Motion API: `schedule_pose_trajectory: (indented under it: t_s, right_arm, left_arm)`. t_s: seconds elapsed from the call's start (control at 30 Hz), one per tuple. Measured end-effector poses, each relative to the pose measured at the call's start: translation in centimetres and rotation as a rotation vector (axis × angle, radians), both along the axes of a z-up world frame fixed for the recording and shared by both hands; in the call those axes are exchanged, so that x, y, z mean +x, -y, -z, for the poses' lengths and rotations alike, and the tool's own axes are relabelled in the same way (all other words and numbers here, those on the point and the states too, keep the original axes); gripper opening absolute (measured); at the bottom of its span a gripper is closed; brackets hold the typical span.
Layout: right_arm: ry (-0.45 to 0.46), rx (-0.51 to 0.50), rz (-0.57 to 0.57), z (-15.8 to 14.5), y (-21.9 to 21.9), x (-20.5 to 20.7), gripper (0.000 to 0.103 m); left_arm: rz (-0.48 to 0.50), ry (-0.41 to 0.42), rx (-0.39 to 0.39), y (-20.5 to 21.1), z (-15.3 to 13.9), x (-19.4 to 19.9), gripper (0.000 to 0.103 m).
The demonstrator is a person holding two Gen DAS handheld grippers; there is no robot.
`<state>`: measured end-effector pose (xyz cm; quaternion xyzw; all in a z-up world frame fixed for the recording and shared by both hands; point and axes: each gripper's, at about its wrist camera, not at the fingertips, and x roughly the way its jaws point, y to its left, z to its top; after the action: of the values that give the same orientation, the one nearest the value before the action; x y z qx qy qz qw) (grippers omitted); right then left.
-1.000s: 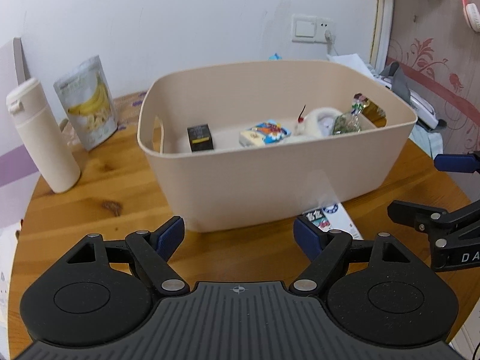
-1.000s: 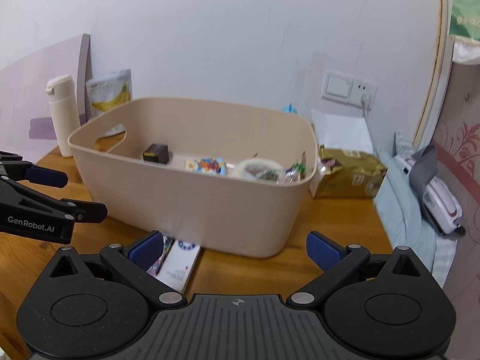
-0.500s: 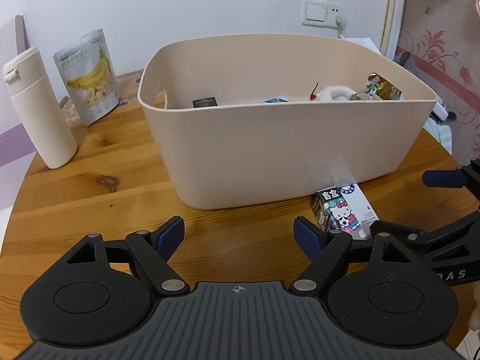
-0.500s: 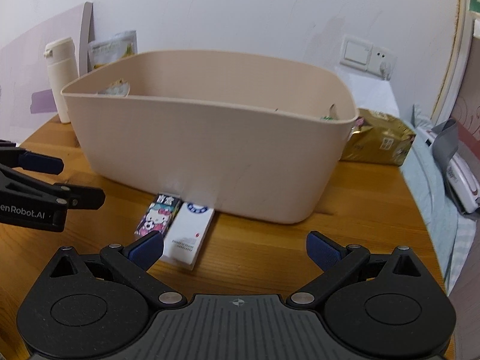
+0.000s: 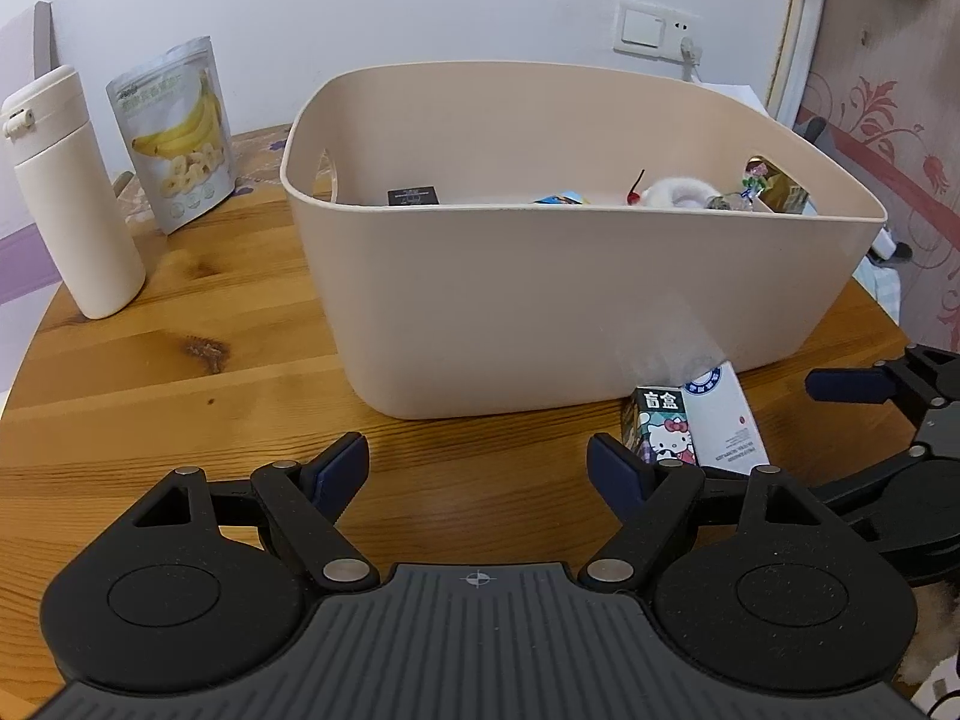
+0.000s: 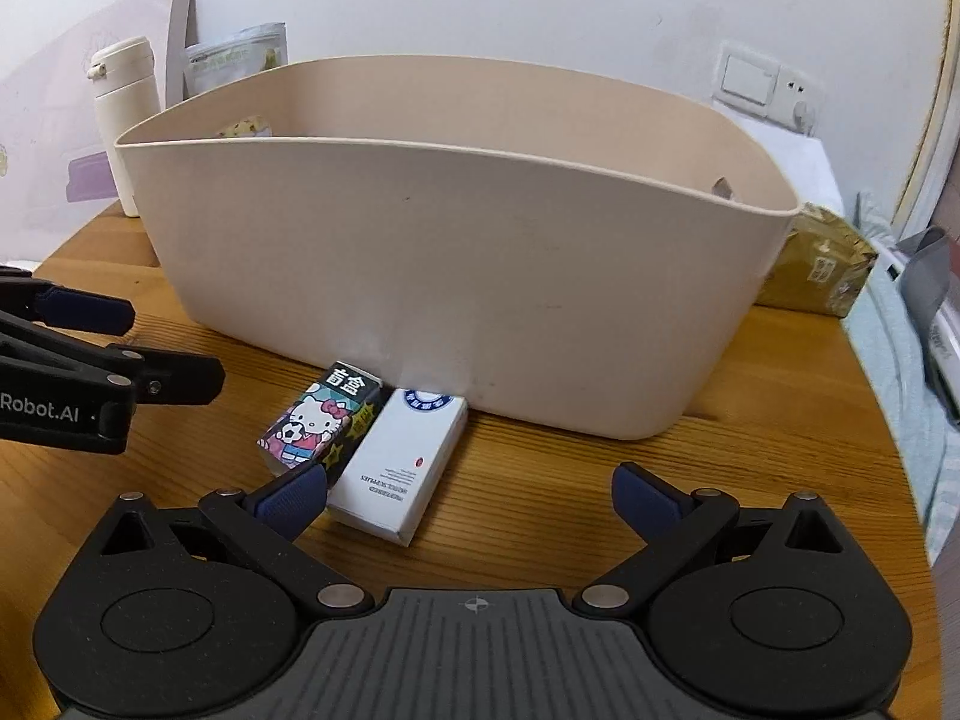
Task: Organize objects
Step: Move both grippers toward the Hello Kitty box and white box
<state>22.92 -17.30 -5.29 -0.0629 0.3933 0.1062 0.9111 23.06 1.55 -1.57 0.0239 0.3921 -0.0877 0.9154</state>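
A beige plastic bin [image 5: 540, 276] stands on the round wooden table [image 5: 180, 372]; it also shows in the right wrist view [image 6: 456, 276]. Inside it lie a small black box [image 5: 411, 197], a white fluffy item [image 5: 678, 192] and other small things. Against its front wall lie a Hello Kitty box [image 6: 321, 423] and a white box [image 6: 399, 462]; both show in the left wrist view, the Hello Kitty box [image 5: 663, 429] and the white box [image 5: 723, 417]. My left gripper [image 5: 478, 465] is open and empty. My right gripper [image 6: 468, 495] is open and empty, low over the table, its left finger beside the Hello Kitty box.
A cream bottle [image 5: 72, 198] and a banana chip pouch [image 5: 177, 132] stand at the table's back left. A gold packet [image 6: 816, 267] lies right of the bin. A wall socket [image 5: 654, 33] is behind. The table edge curves close on the right.
Both grippers have dropped lower toward the table. The right gripper has come closer to the two boxes in front of the bin. Both stay open.
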Motion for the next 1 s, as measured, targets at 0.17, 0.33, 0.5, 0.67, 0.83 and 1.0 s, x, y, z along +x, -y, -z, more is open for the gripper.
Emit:
schedule_pose_trajectory:
  t_s: [0.17, 0.33, 0.5, 0.67, 0.83, 1.0]
  right_arm:
    - [-0.014, -0.04, 0.006, 0.7, -0.5, 0.2, 0.096]
    - [-0.019, -0.015, 0.046, 0.8, 0.4, 0.2, 0.093]
    - [-0.02, -0.017, 0.09, 0.7, 2.0, 0.3, 0.092]
    - [-0.023, -0.015, 0.115, 0.8, 3.4, -0.2, 0.092]
    - [-0.022, -0.015, 0.123, 0.9, 4.6, -0.5, 0.092]
    - [-0.019, -0.016, 0.119, 0.7, 5.3, -0.5, 0.092]
  left_arm:
    - [0.005, -0.005, -0.007, 0.0, 0.0, 0.1, 0.081]
    - [0.01, -0.006, -0.028, 0.2, 0.0, 0.1, 0.081]
    - [0.039, -0.004, -0.027, 1.4, -0.1, 0.0, 0.081]
    - [0.072, -0.005, -0.032, 3.0, -0.2, 0.0, 0.081]
    - [0.104, -0.02, -0.04, 4.5, 0.4, 0.1, 0.081]
    - [0.087, -0.041, -0.042, 5.4, 1.4, 0.6, 0.081]
